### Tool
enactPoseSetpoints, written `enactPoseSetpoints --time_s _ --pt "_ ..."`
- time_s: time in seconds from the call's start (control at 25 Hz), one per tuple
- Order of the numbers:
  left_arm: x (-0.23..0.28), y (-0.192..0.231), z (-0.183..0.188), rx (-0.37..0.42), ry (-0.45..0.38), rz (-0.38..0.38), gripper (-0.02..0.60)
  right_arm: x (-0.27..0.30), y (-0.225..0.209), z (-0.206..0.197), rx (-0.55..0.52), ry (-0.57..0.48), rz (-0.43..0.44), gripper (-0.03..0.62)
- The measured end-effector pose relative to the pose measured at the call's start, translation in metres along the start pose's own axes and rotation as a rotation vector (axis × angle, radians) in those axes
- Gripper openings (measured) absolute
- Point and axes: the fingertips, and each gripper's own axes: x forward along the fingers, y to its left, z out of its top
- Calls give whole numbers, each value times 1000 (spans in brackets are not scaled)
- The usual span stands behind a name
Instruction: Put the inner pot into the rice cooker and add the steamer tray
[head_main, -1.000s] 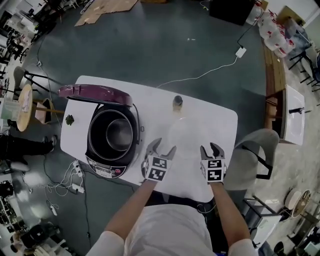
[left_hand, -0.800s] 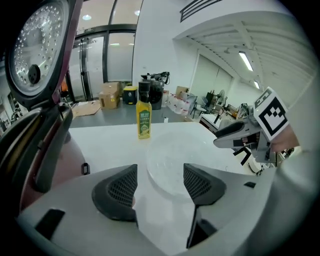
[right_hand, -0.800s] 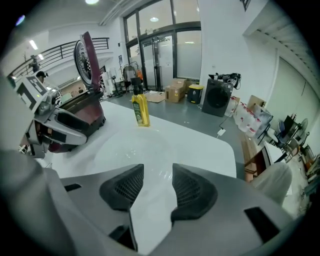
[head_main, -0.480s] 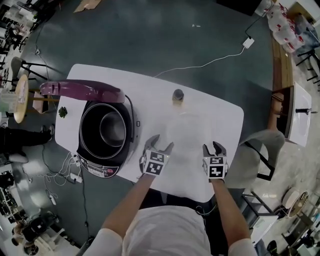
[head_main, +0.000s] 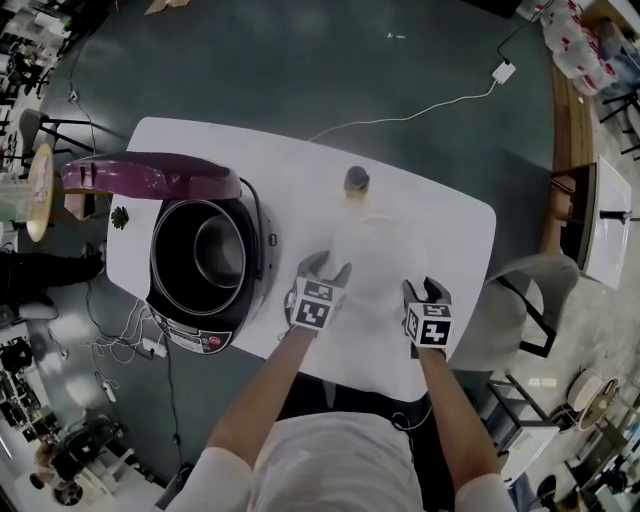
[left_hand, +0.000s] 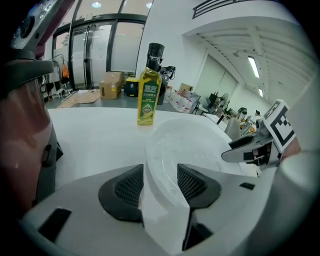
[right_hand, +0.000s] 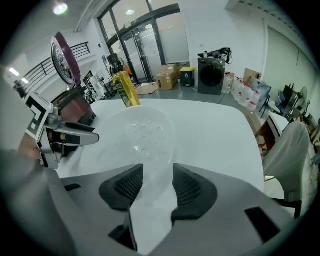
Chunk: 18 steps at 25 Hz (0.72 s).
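The translucent steamer tray (head_main: 375, 255) lies on the white table (head_main: 450, 215), right of the rice cooker (head_main: 170, 310). The cooker's purple lid (head_main: 150, 175) stands up, and the metal inner pot (head_main: 215, 250) sits inside. My left gripper (head_main: 328, 265) is at the tray's left rim. Its jaws have just been closing, and the rim (left_hand: 162, 172) fills the gap between the pads. My right gripper (head_main: 425, 290) is at the tray's right rim, and the clear edge (right_hand: 155, 175) passes loosely between its open pads.
An oil bottle (head_main: 356, 180) with a yellow body and a dark cap stands just behind the tray. A grey chair (head_main: 520, 300) is past the table's right end. Cables (head_main: 130, 340) trail on the floor by the cooker.
Both grippers have come down and forward onto the tray's two sides. The left jaws have narrowed around the rim. The tray and the cooker have stayed in place.
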Motion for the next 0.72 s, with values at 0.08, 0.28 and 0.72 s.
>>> enactPoseSetpoints --time_s 0.08,0.28,0.72 --pt "4 2 3 -7 10 -2 208 2 -1 1 23 5 5 198" --pt "8 7 0 11 45 -6 110 5 4 2 28 -2 -1 140" --pt "-43 -5 22 49 -27 1 112 -38 16 26 0 -84 23 121"
